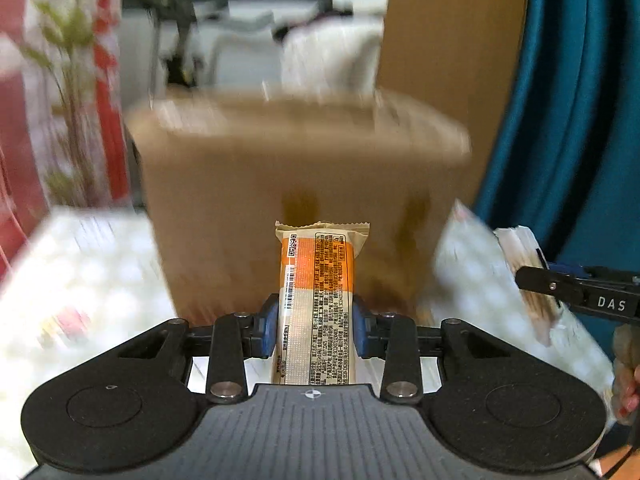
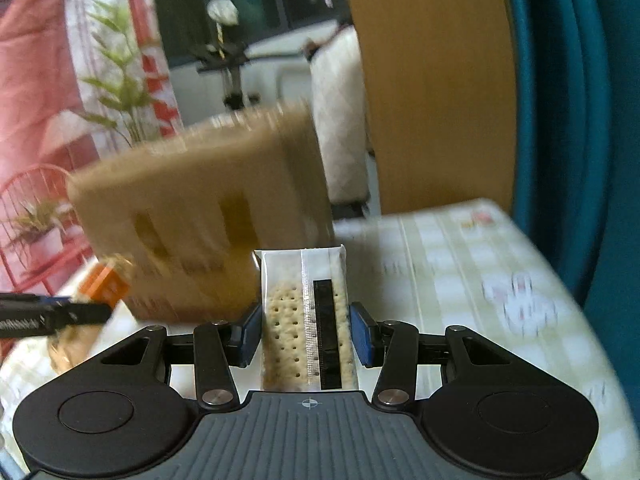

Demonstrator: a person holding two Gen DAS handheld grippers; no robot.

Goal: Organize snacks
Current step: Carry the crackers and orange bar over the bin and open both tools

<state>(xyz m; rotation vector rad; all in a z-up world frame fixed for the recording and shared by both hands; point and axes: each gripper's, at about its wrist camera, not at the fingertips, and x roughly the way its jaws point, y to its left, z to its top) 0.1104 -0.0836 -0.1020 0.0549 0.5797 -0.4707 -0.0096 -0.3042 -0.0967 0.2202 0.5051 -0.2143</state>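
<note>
The surface (image 2: pixel 460 248), under a pale checked cloth, carries a brown cardboard box (image 1: pixel 300 184) standing toward its far edge; both views are smeared, so whether the box top is open I cannot tell. Nearer than the box, each hand has a snack up off the cloth. The left tool (image 1: pixel 314 320) is clenched on an orange-and-cream snack bar (image 1: pixel 316 280), its blue pads pressing the wrapper's two long sides, the crimped end pointing toward the box front. The right tool (image 2: pixel 306 336) grasps a clear-wrapped cracker pack (image 2: pixel 304 312) the same way, held lengthwise with its far end toward the box's near right corner. The two tools hang side by side, each showing at the edge of the other's view.

This looks to me like the carry step: both snacks picked up, neither yet put down. The next move, I'd judge, calls for bringing each snack over the box rim, tipping it nose-down, and letting go one at a time so the two tools don't crowd each other at the opening.
</note>
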